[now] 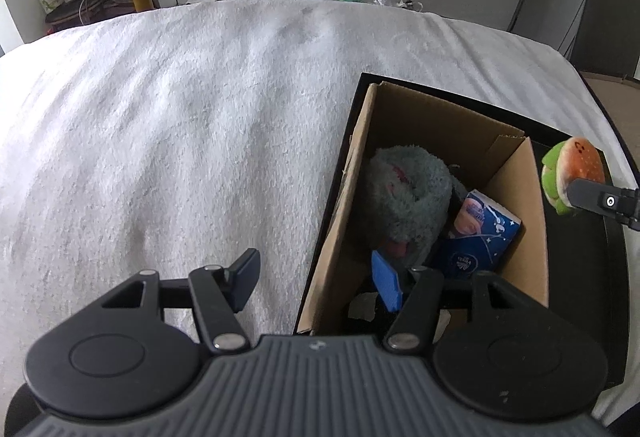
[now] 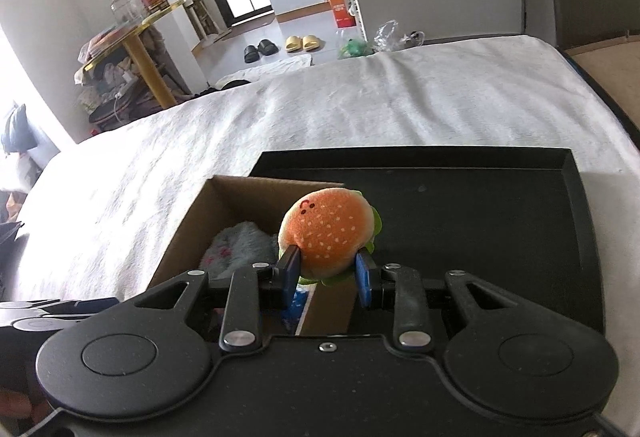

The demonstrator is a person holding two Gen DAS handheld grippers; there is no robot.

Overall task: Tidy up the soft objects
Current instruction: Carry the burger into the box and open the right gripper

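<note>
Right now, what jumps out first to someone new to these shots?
The burger plush, pinched in the right claw, hangs above the black tray beside the cardboard box. Inside the box lie a grey fluffy bundle and a blue tissue pack. The left claw is open and empty over the box's near corner.

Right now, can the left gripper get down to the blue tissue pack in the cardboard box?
Probably yes. The left gripper is open and empty over the cardboard box, whose top is open. The blue tissue pack lies uncovered beside the grey plush, though that fit is snug.
</note>
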